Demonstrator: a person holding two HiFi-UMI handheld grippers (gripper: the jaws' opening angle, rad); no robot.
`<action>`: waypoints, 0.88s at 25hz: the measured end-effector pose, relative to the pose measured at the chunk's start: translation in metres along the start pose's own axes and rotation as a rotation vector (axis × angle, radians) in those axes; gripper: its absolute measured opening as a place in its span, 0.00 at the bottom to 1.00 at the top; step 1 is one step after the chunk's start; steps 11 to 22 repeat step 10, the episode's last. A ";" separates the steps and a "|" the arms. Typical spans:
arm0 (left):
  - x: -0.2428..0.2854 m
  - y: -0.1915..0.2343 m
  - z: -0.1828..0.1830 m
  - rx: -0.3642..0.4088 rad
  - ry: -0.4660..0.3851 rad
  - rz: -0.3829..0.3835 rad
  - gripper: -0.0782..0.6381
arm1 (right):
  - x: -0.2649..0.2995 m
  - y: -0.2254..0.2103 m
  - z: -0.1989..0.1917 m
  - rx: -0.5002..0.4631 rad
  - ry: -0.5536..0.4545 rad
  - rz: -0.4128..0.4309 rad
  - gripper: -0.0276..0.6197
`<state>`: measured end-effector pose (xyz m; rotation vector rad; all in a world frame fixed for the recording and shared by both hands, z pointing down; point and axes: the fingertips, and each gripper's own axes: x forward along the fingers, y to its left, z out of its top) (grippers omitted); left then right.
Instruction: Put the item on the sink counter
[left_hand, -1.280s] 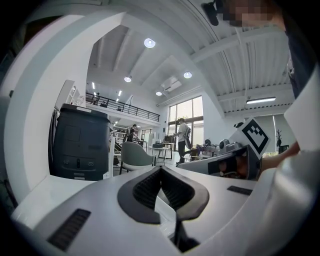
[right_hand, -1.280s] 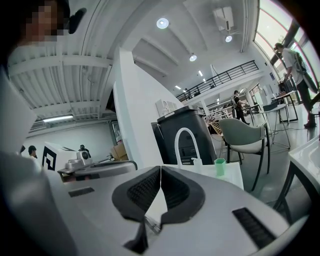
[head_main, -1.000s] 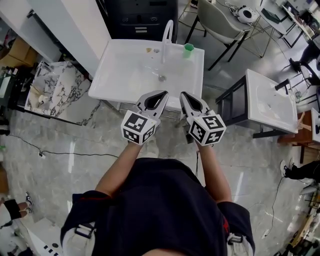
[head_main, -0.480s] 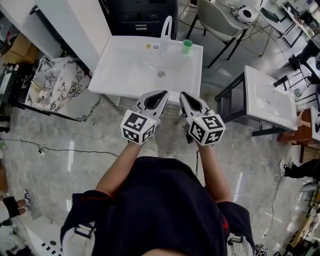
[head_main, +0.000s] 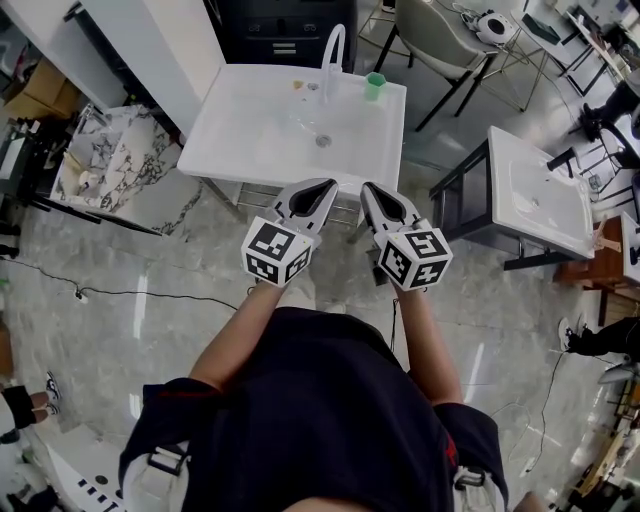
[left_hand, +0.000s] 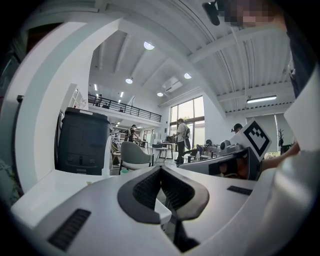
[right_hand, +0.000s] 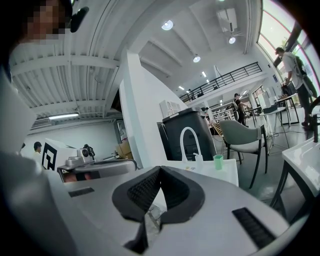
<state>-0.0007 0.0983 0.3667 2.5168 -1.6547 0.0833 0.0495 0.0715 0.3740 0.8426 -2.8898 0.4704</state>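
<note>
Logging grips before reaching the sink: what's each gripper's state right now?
Left gripper: closed, holding nothing.
Right gripper: closed, holding nothing.

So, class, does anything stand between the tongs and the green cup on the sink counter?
Nothing visible does. The right tongs face the green cup across the open basin; the faucet stands left of it.

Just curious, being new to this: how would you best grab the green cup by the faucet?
Probably across its side wall, from the front: the green cup stands upright near the sink counter's back edge, with the faucet close on its left.
</note>
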 end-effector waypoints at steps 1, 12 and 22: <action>-0.001 -0.001 0.000 0.001 0.000 0.001 0.13 | -0.001 0.001 -0.001 -0.004 0.001 0.002 0.09; -0.002 -0.010 0.000 0.005 0.004 -0.003 0.13 | -0.006 0.004 -0.006 -0.007 0.005 0.007 0.09; -0.002 -0.010 0.000 0.005 0.004 -0.003 0.13 | -0.006 0.004 -0.006 -0.007 0.005 0.007 0.09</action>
